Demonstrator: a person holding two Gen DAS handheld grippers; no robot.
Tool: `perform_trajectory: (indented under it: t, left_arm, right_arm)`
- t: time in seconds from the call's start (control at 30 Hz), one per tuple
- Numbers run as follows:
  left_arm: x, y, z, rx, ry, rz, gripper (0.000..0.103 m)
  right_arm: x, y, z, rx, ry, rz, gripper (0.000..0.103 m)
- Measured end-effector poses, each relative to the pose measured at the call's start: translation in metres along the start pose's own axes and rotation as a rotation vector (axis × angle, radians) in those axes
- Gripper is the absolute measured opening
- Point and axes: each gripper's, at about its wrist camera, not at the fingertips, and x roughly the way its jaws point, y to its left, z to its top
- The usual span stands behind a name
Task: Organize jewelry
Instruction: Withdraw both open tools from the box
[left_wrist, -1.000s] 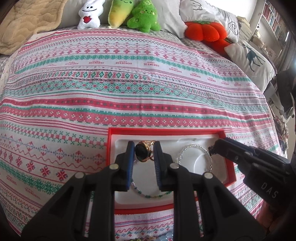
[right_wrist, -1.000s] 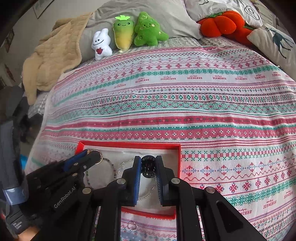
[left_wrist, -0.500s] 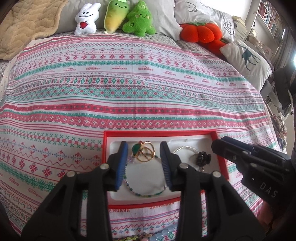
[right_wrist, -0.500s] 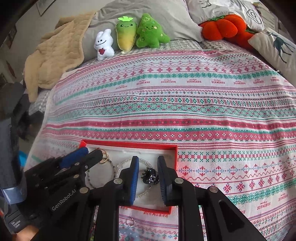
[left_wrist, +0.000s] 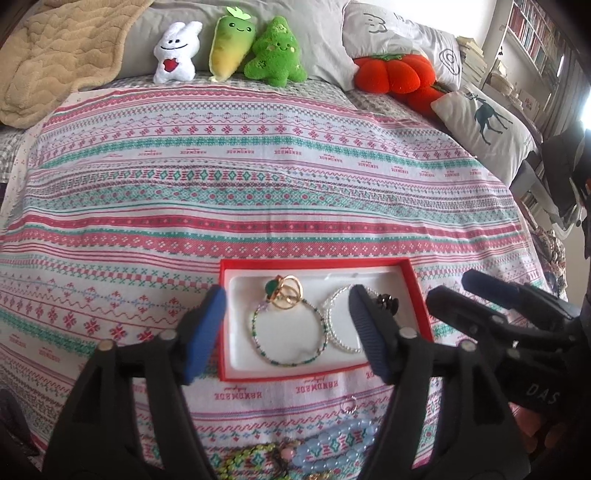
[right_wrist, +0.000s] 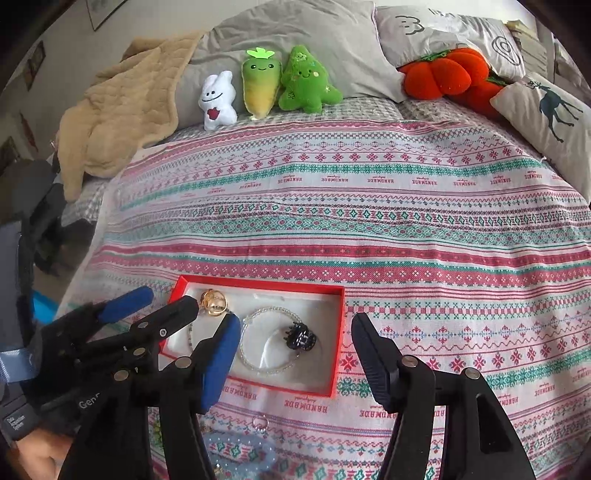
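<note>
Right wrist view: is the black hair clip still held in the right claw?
No, the black hair clip lies in the red box, clear of the open right claw.

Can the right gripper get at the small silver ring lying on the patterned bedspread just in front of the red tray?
Probably yes. The right gripper is open and empty, and the small silver ring lies bare on the bedspread, nearer than the red tray, nothing covering it.

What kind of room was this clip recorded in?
Most likely a bedroom: the work surface is a bed under a patterned bedspread, with pillows and plush toys along its head, and a bookshelf at the far right.
</note>
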Motion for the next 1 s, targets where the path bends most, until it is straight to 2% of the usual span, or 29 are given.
perform_trajectory:
  t: [0.1, 0.17, 0.37, 0.47, 0.53, 1.0]
  left_arm:
    - [-0.006, -0.001, -0.005, 0.015, 0.0, 0.017, 0.079]
    - [-0.008, -0.001, -0.008, 0.025, 0.006, 0.031, 0.083]
    - [-0.013, 0.0, -0.022, 0.049, 0.047, 0.084, 0.088]
    - [-0.016, 0.002, -0.029, 0.051, 0.057, 0.097, 0.098]
    - [-0.021, 0.002, -0.034, 0.057, 0.053, 0.102, 0.1]
    - [-0.028, 0.005, -0.066, 0.142, 0.099, 0.114, 0.102]
  right_arm:
    - [-0.005, -0.001, -0.005, -0.004, 0.007, -0.01, 0.069]
    - [-0.008, -0.001, -0.009, -0.012, 0.003, -0.029, 0.077]
    - [-0.017, -0.004, -0.021, -0.024, 0.002, -0.071, 0.093]
    - [-0.021, -0.006, -0.028, -0.03, 0.01, -0.092, 0.093]
    - [-0.022, -0.007, -0.032, -0.033, 0.019, -0.099, 0.093]
    - [-0.019, -0.003, -0.065, -0.081, 0.114, -0.111, 0.093]
